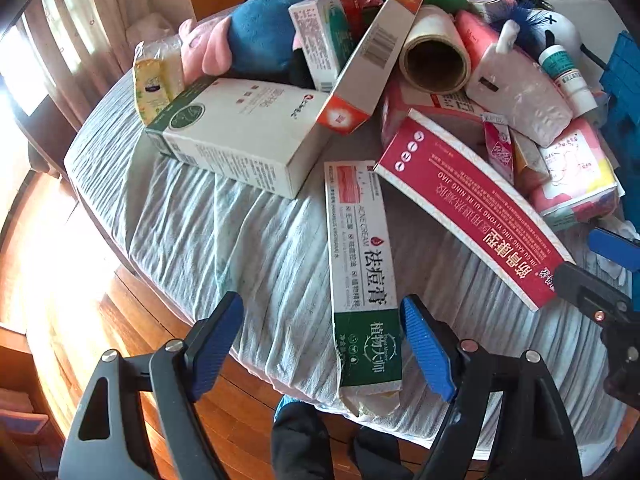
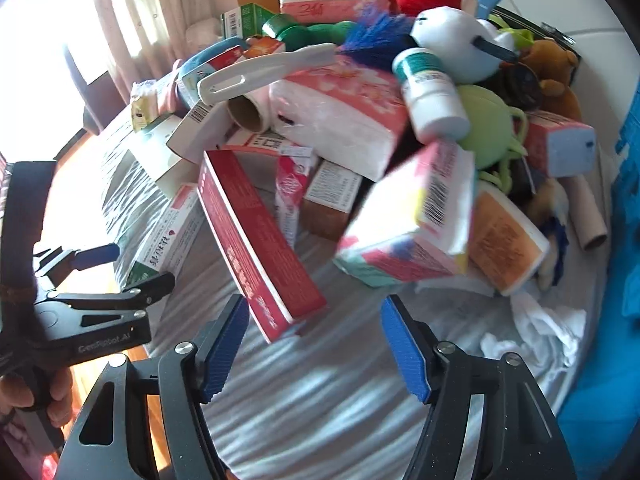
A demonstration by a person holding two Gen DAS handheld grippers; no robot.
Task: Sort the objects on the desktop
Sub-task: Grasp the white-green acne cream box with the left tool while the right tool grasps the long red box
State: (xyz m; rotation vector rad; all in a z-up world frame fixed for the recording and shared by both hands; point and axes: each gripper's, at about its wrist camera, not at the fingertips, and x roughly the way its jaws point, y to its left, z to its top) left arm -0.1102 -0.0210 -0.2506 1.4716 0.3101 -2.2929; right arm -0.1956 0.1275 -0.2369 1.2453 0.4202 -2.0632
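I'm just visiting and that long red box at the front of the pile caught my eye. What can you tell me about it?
The long red box is a slim carton, apparently cardboard, with a red face, white Chinese lettering, small white icons at one end and pale edges. It looks closed and undamaged. It lies slanted, its far end propped on other packages in the pile, its near end reaching down toward the striped grey cloth. No gripper holds it.

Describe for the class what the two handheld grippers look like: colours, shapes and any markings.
Both are alike. The left gripper and right gripper each have black angular arms with triangular cut-outs and silver round pivot pins. Their fingers carry flat blue pads with a fine ribbed texture. Seen from the right wrist, the left one's black body bears pale lettering. No cables or sleeves show.
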